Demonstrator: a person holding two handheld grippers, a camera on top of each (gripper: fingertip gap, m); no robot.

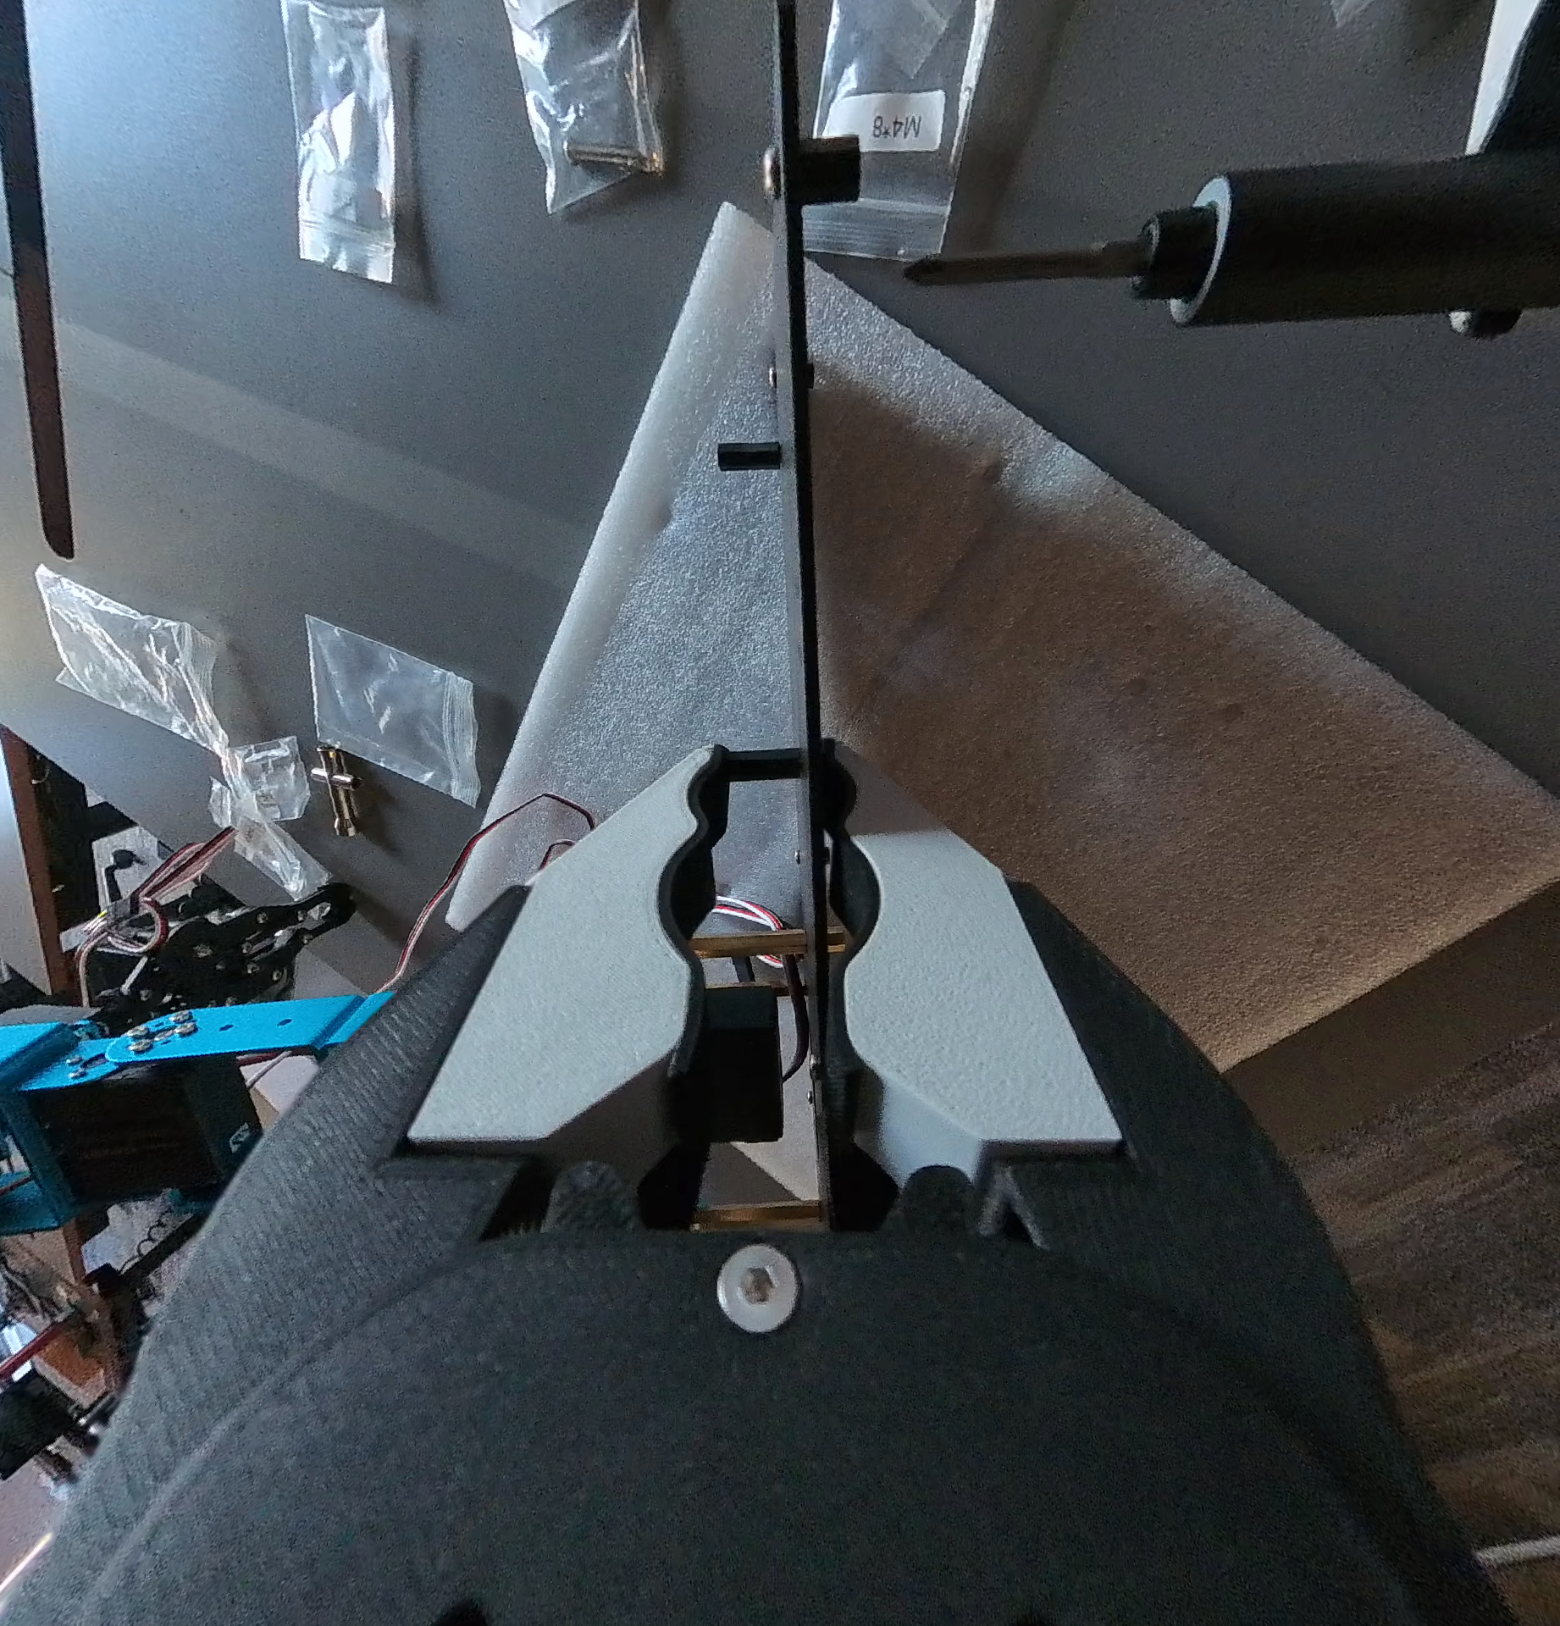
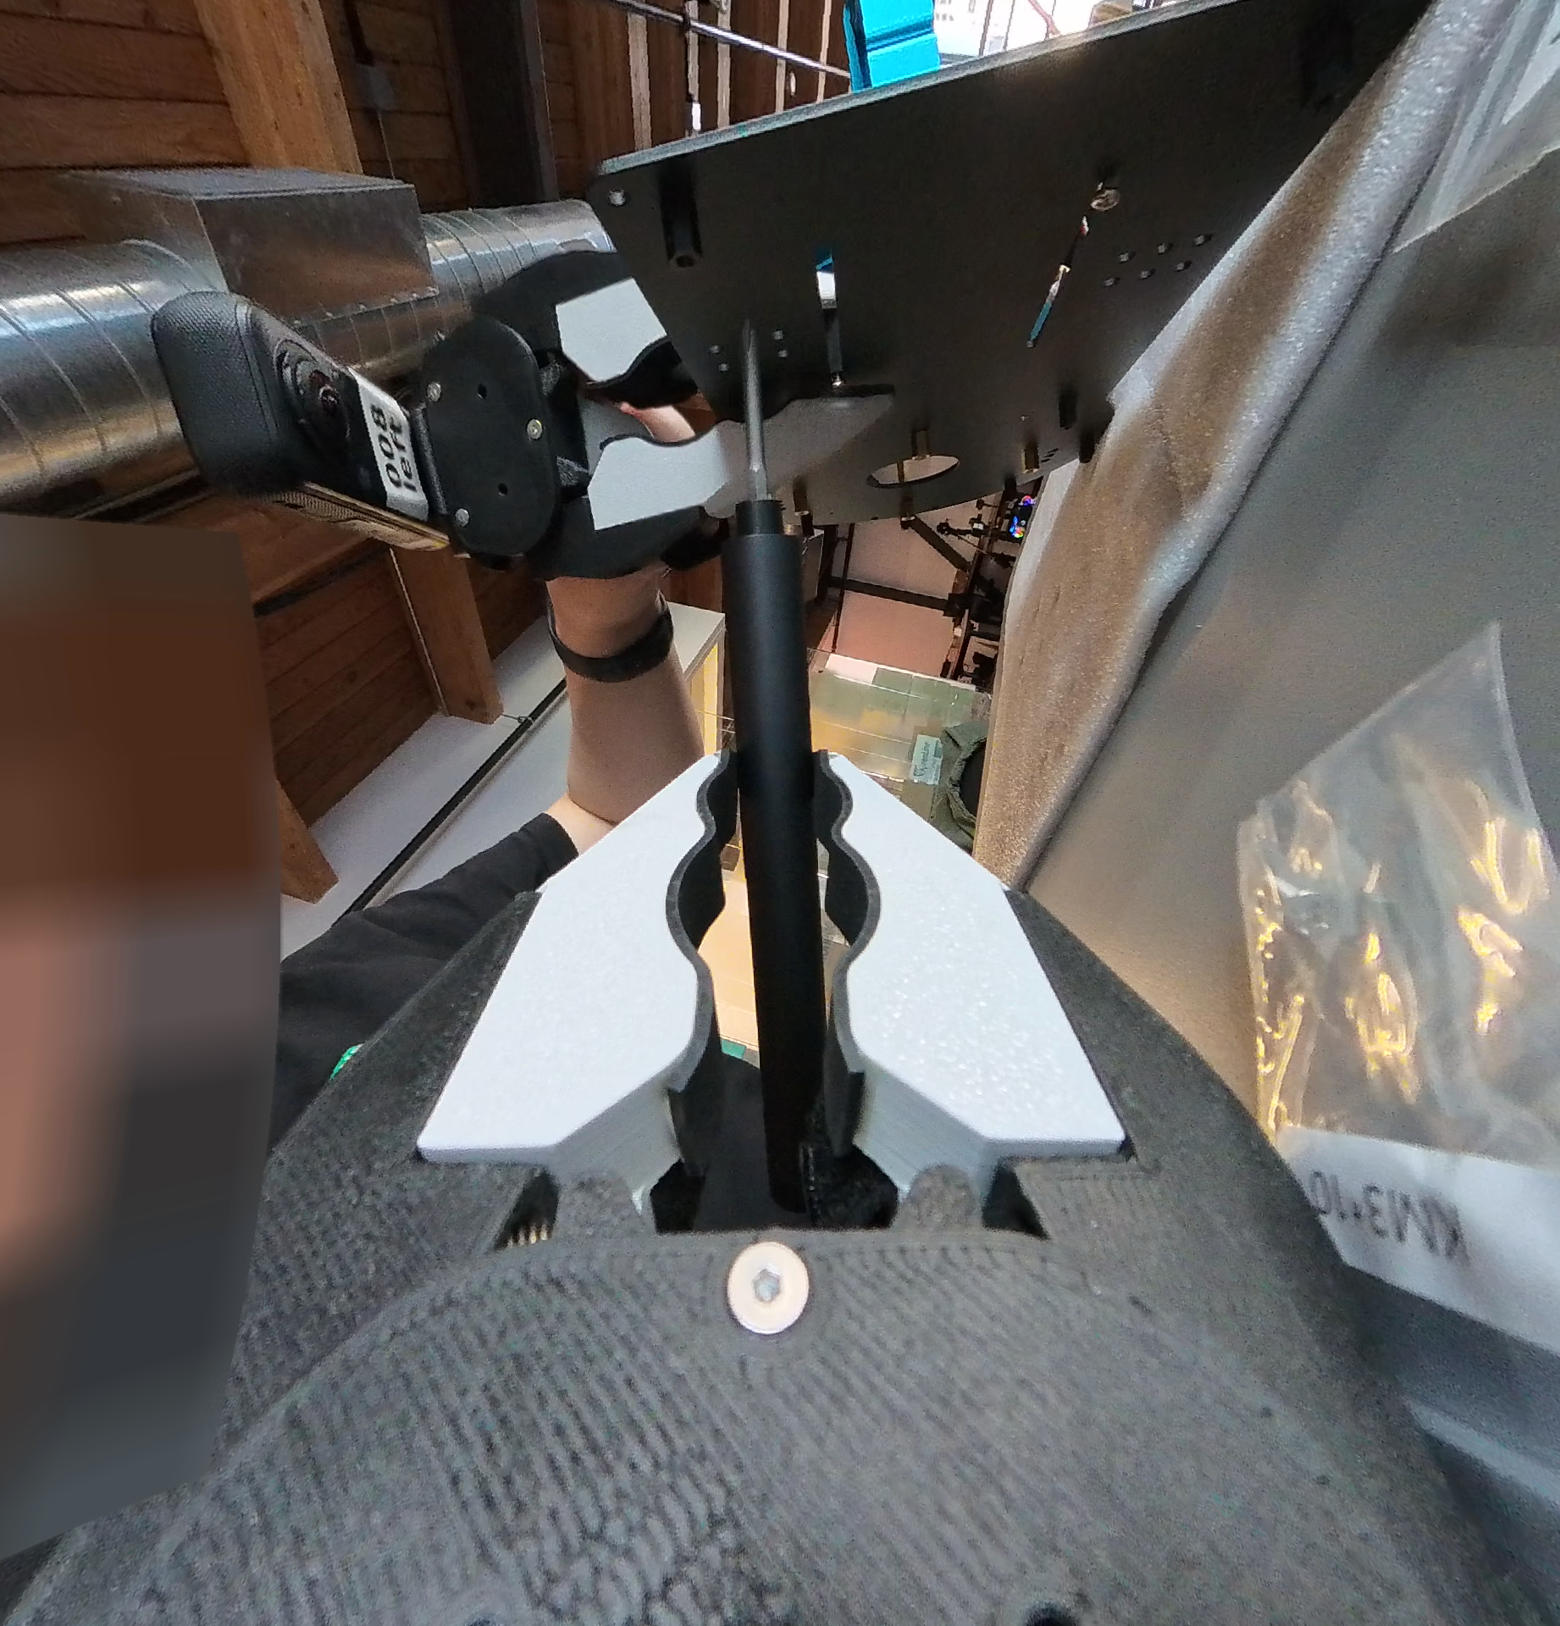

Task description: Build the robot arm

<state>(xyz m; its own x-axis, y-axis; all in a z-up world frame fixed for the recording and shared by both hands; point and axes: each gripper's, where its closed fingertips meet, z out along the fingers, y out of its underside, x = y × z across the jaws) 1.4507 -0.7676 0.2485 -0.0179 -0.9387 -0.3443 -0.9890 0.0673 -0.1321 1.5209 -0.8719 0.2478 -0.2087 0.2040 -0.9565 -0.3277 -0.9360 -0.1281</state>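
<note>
My left gripper (image 1: pixel 772 774) is shut on the edge of a thin black plate (image 1: pixel 796 528), seen edge-on, with brass standoffs and servo wires behind my fingers. In the right wrist view the left gripper (image 2: pixel 662 413) clamps the plate (image 2: pixel 891 246) from the left, and the plate's drilled face shows. My right gripper (image 2: pixel 776 774) is shut on the black handle of a screwdriver (image 2: pixel 772 792). Its metal bit points at the plate's face. In the left wrist view the screwdriver (image 1: pixel 1375 246) comes in from the right, its tip a short gap from the plate.
A white foam sheet (image 1: pixel 1111 704) lies on the grey table under the plate. Clear plastic bags of hardware (image 1: pixel 389 704) lie around, one (image 2: pixel 1419 924) close on the right. A blue robot arm (image 1: pixel 99 1082) and a small metal cross wrench (image 1: pixel 341 787) lie at the left. A person's forearm (image 2: pixel 618 704) holds the left gripper. My right fingertips sit around 12 cm from my left ones.
</note>
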